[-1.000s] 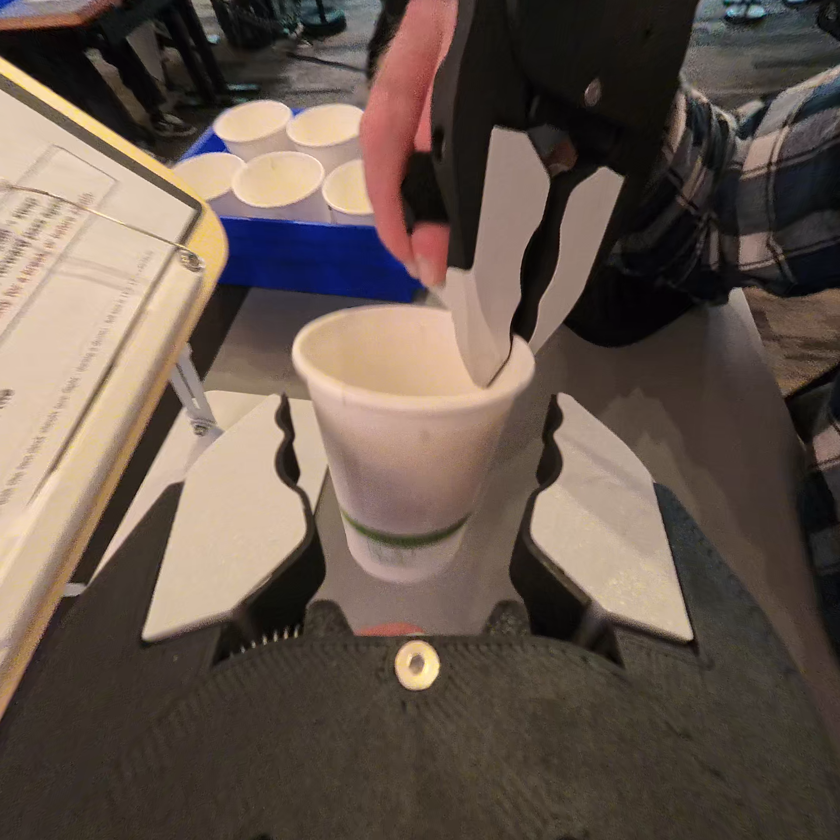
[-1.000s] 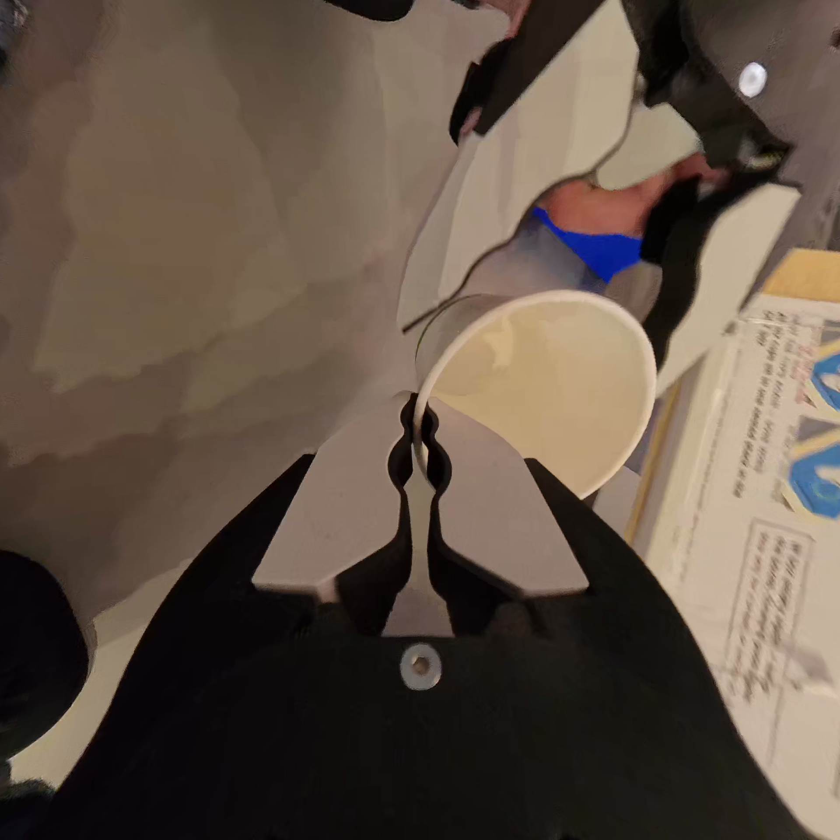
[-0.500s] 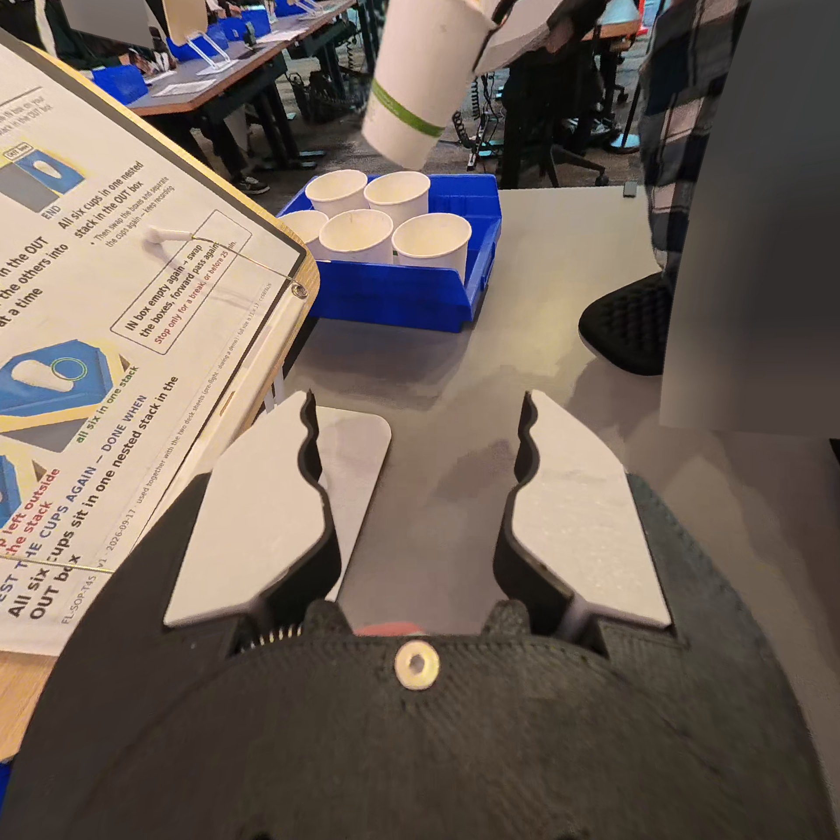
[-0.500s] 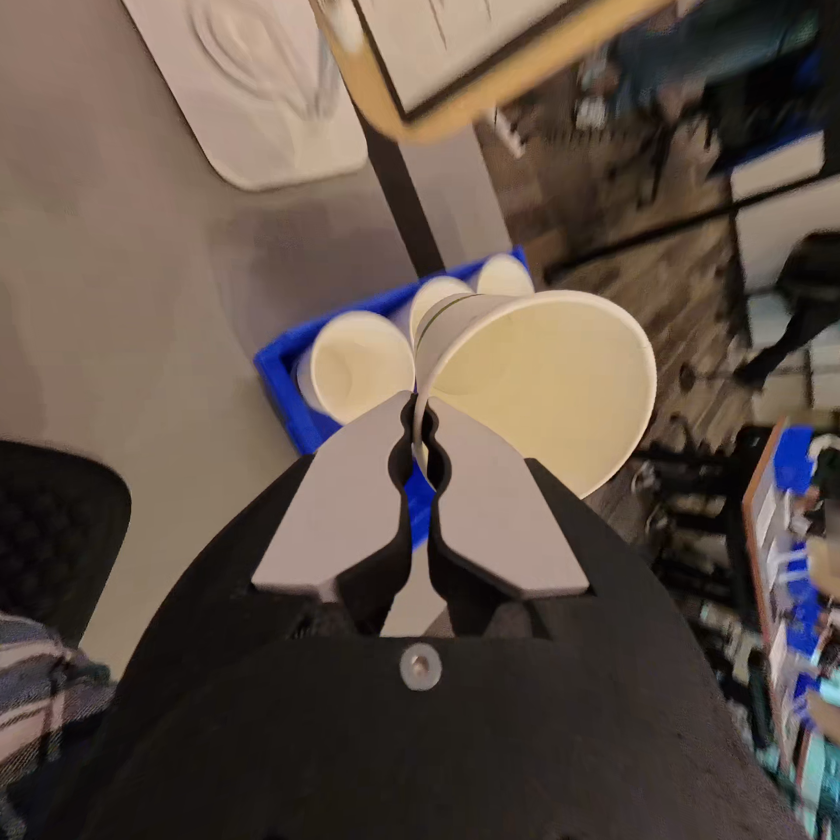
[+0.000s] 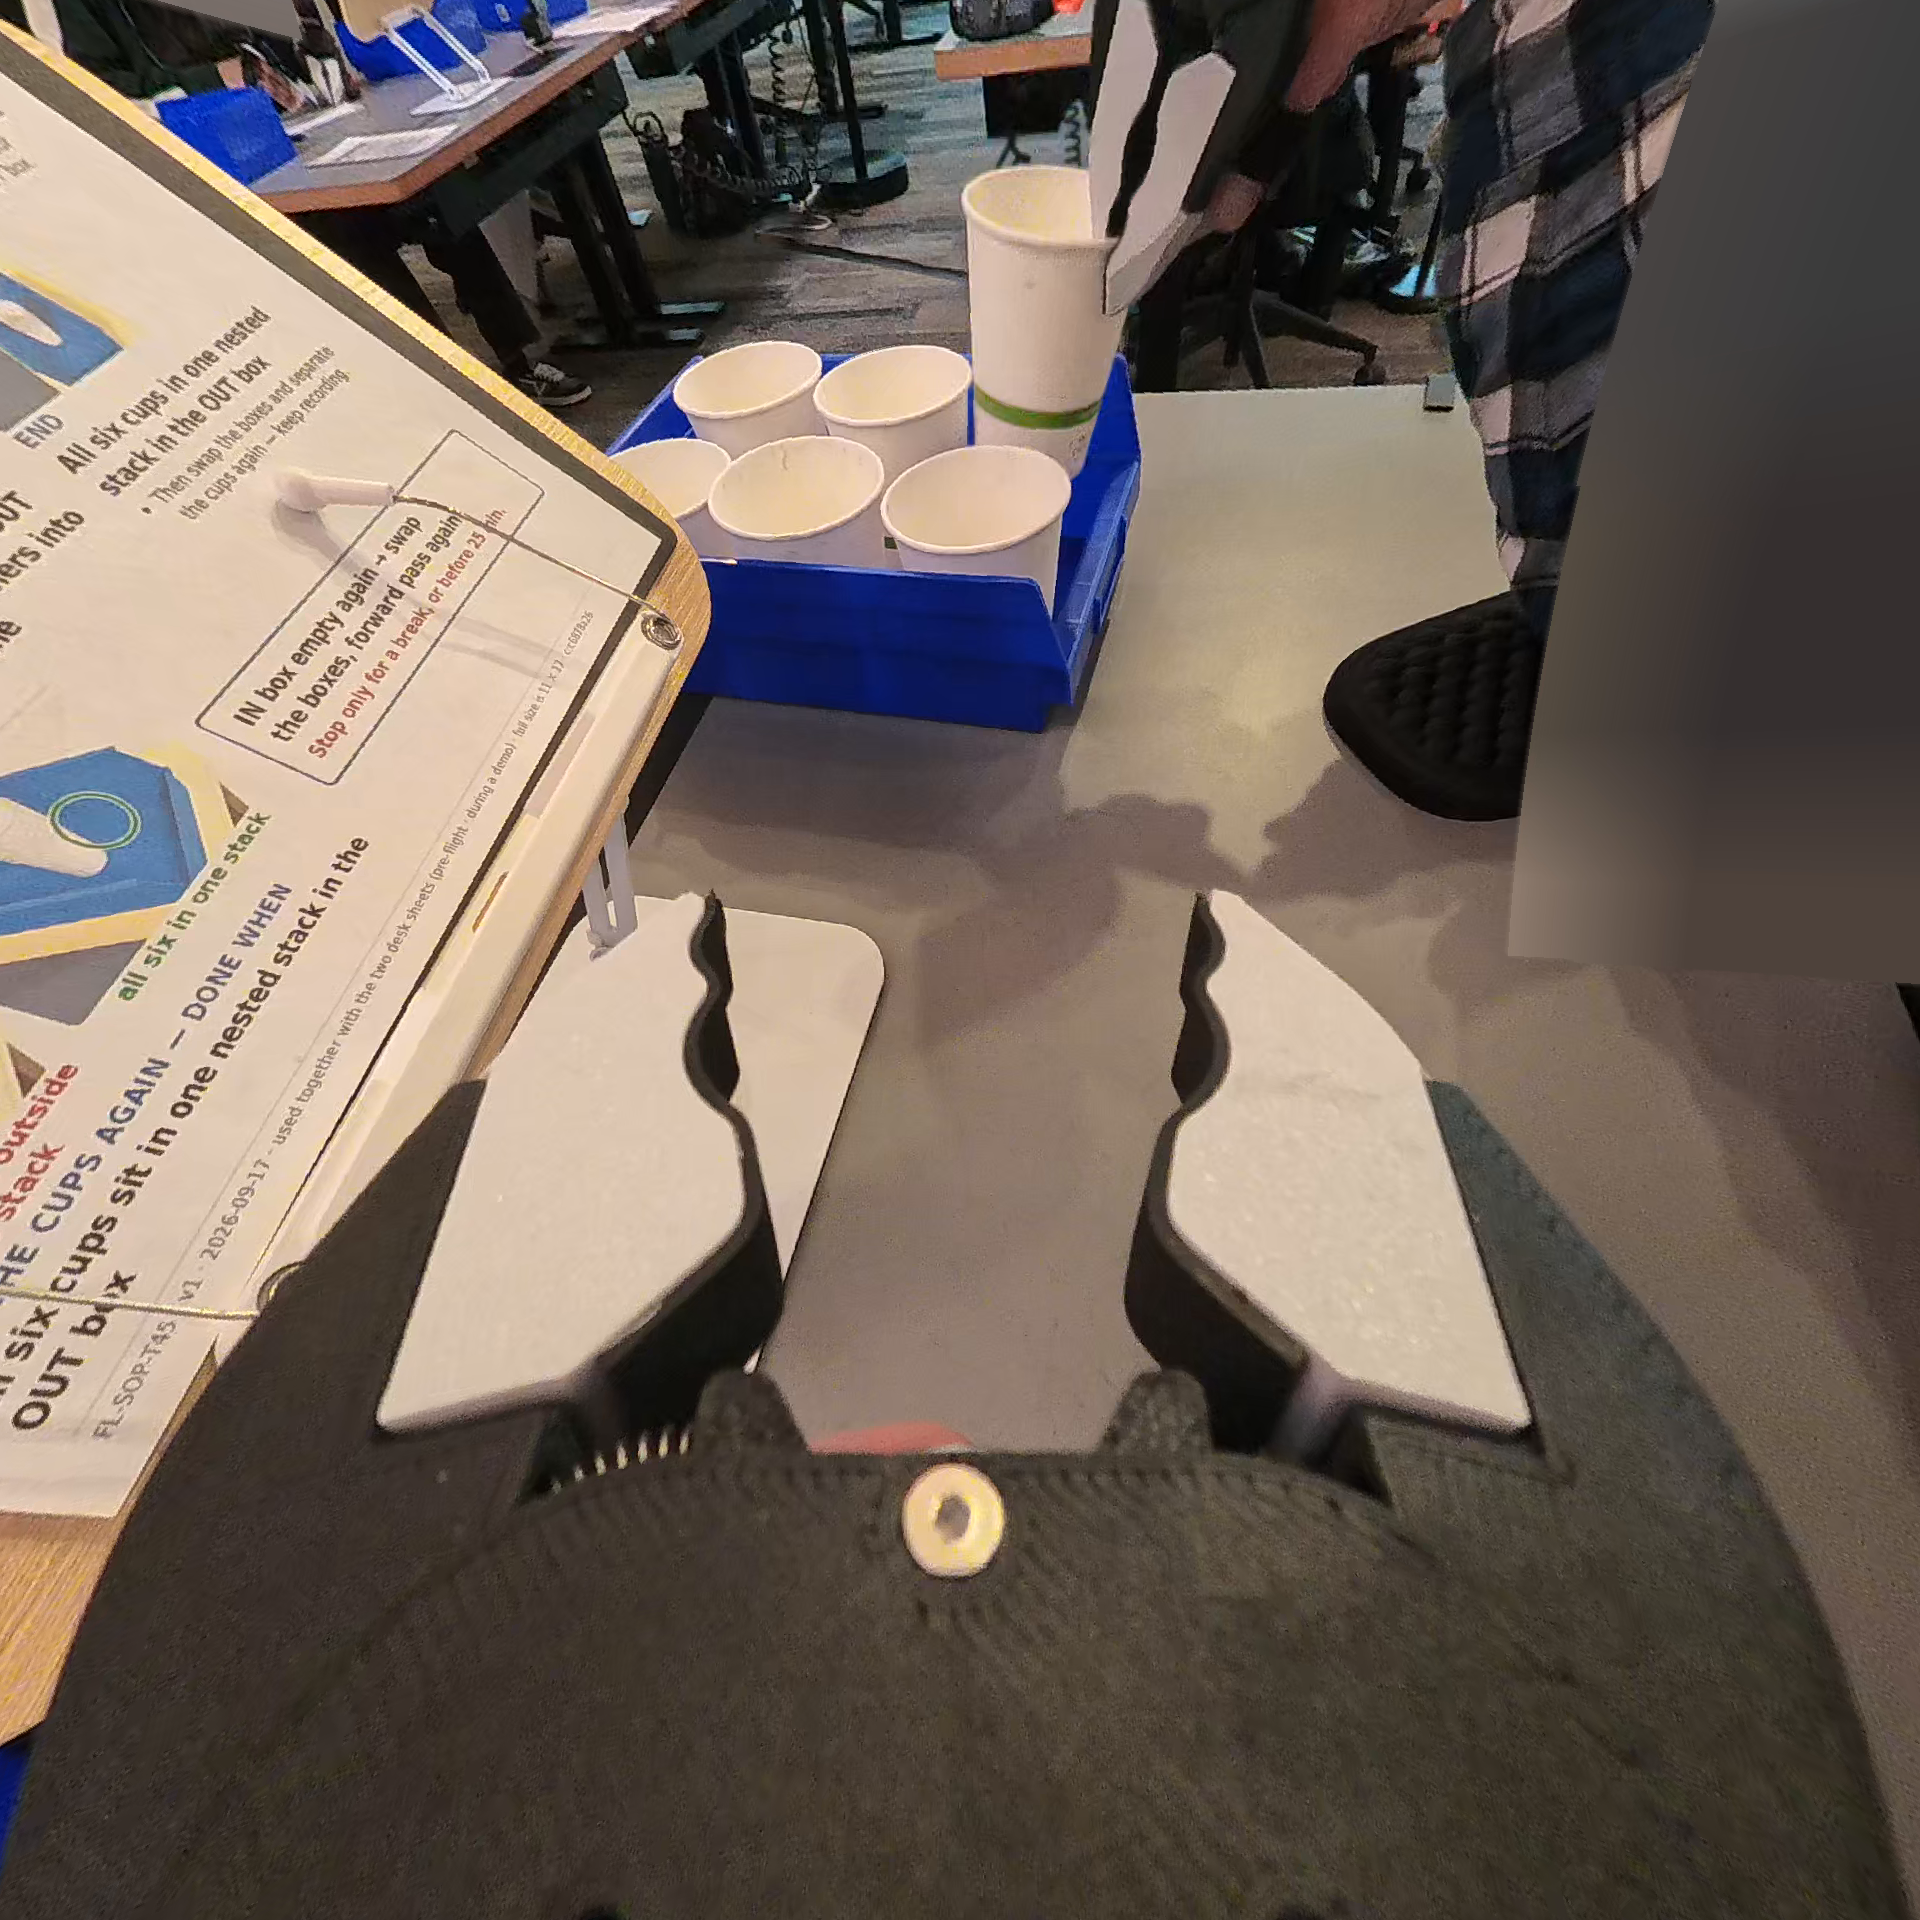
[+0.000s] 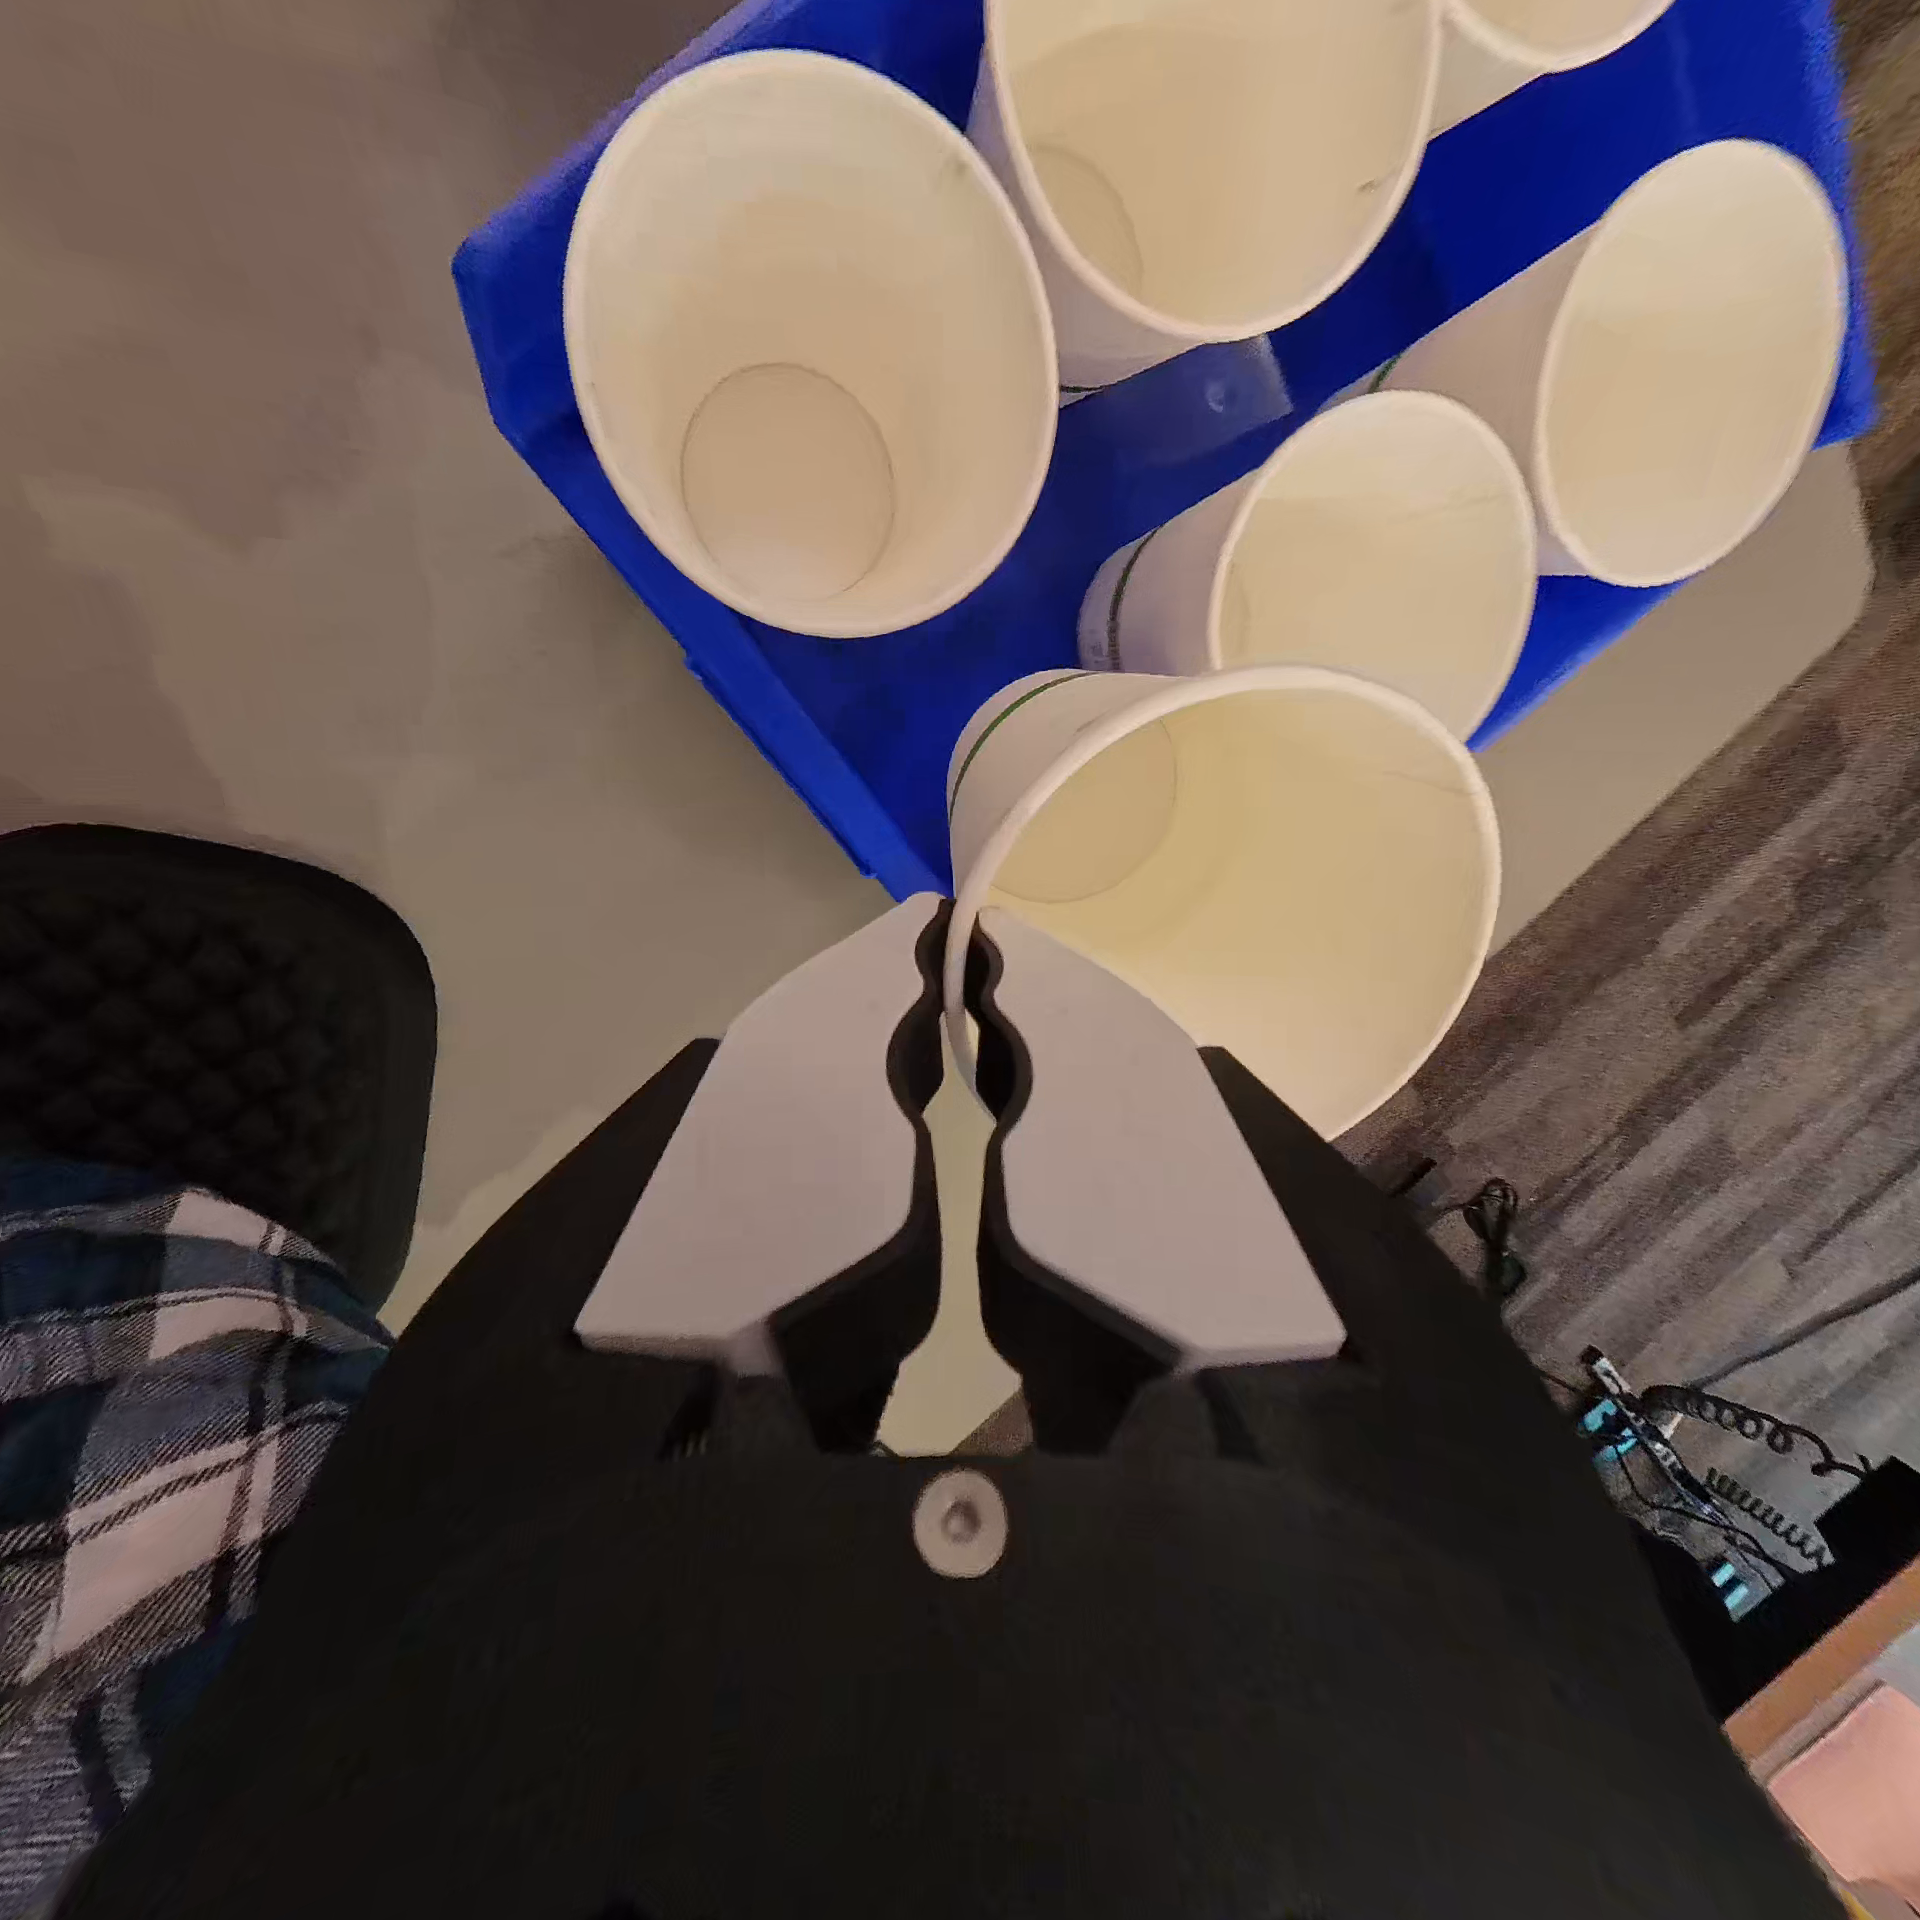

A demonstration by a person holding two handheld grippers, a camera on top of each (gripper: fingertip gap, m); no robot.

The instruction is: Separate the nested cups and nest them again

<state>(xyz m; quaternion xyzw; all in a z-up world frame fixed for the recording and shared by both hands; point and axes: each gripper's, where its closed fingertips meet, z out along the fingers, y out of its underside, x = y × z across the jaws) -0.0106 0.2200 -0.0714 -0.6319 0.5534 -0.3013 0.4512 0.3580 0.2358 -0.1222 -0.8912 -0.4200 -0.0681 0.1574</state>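
My right gripper [image 6: 958, 920] is shut on the rim of a white paper cup [image 6: 1247, 883] with a green band. It holds the cup upright over the near right corner of the blue bin [image 6: 831, 727]. The same cup [image 5: 1034, 322] and the right gripper [image 5: 1132, 260] show in the left wrist view, above the bin [image 5: 894, 644]. Several white cups [image 5: 800, 499] stand apart in the bin, open side up. My left gripper [image 5: 956, 914] is open and empty, low over the grey table [image 5: 1247, 582], well short of the bin.
An instruction board [image 5: 260, 727] on a wooden stand leans at the left, close to my left fingers. A white stand foot plate [image 5: 810, 987] lies on the table under the left finger. A black mesh pad [image 5: 1444, 707] and a person's plaid sleeve [image 5: 1527, 260] are at the right. Spacing between my two grippers at the tips: around 40 cm.
My right gripper lifted the cup from between my left gripper's fingers, carried it away and brought it down upright over the bin. My left gripper narrowed a little and stayed empty.
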